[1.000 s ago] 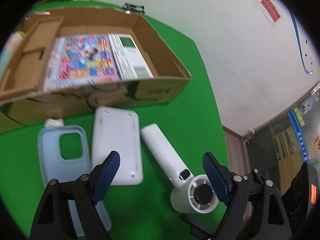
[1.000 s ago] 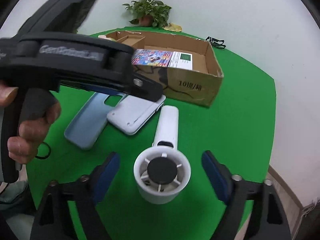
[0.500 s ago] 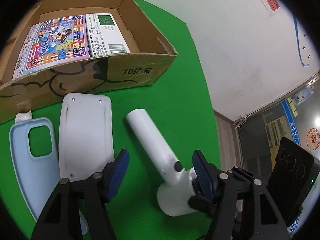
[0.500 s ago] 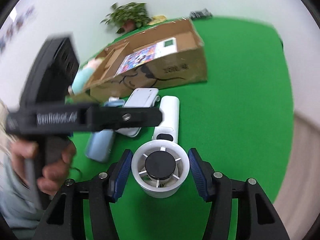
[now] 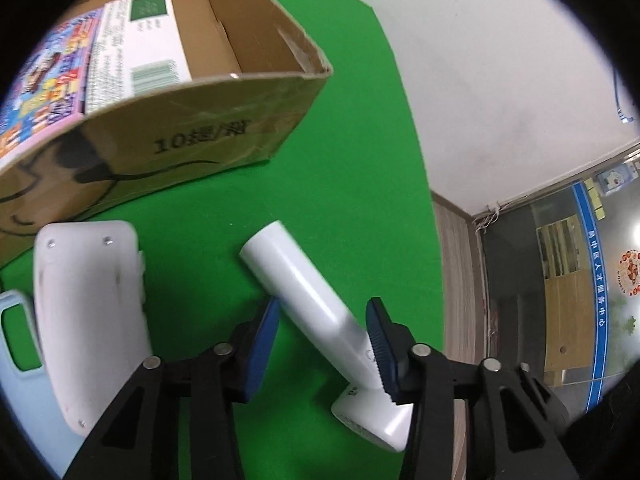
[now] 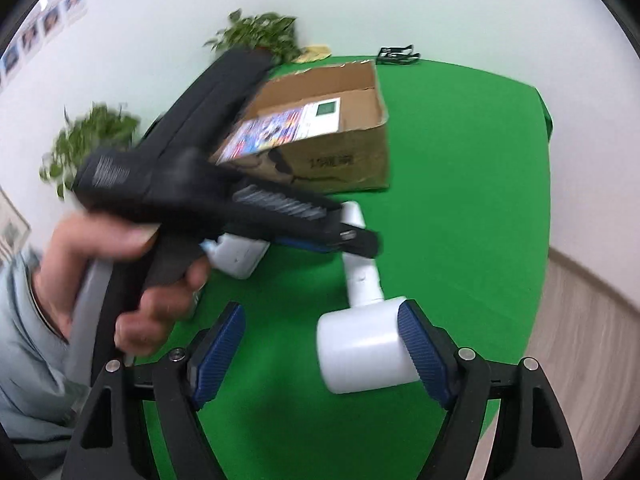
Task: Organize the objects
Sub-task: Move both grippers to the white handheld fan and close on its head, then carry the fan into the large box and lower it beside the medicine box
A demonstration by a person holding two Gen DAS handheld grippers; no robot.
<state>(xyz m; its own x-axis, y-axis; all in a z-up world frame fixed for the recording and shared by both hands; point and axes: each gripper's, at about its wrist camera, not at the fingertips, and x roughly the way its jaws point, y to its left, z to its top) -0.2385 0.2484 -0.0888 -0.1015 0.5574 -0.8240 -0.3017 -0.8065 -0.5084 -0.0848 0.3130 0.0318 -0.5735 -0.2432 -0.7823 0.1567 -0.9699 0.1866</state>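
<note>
Fan: white handheld fan [image 5: 308,300] lay on the green tabletop [image 5: 352,152], just in front of the cardboard box [image 5: 224,136], handle toward the box, round head toward the cameras.
Left gripper: left gripper [image 5: 322,332] straddled the fan's handle; jaws had just been closing, handle between them; right pad looked against it, left pad at its edge, contact unclear, so a firm clamp could not be confirmed.
Left gripper in right view: blurred black body [image 6: 224,184] over the handle, covering its middle; fingertips hard to make out.
Hand: person's hand [image 6: 132,276] on the left gripper's grip, motion-blurred; pale sleeve [image 6: 24,344] cut off at frame edge.
Right gripper: right gripper [image 6: 322,354] jaws had just been opening; right pad at the fan head [image 6: 360,352], left pad clearly apart, not clamping.
Fan head: cut off by the fingers at the bottom of the left view; front grille not visible.
White case: white case [image 5: 88,312] beside the fan, partly behind the left finger.
Blue case: light blue phone case [image 5: 20,340] at the left edge, mostly cropped.
Box contents: colourful printed pack [image 5: 100,48] inside, partly hidden by the front wall.
Box print: text partly legible.
Plants: two potted plants [image 6: 260,34] behind the box, blurred.
Black item: small dark object [image 6: 396,56] at the far table edge, unidentifiable.
</note>
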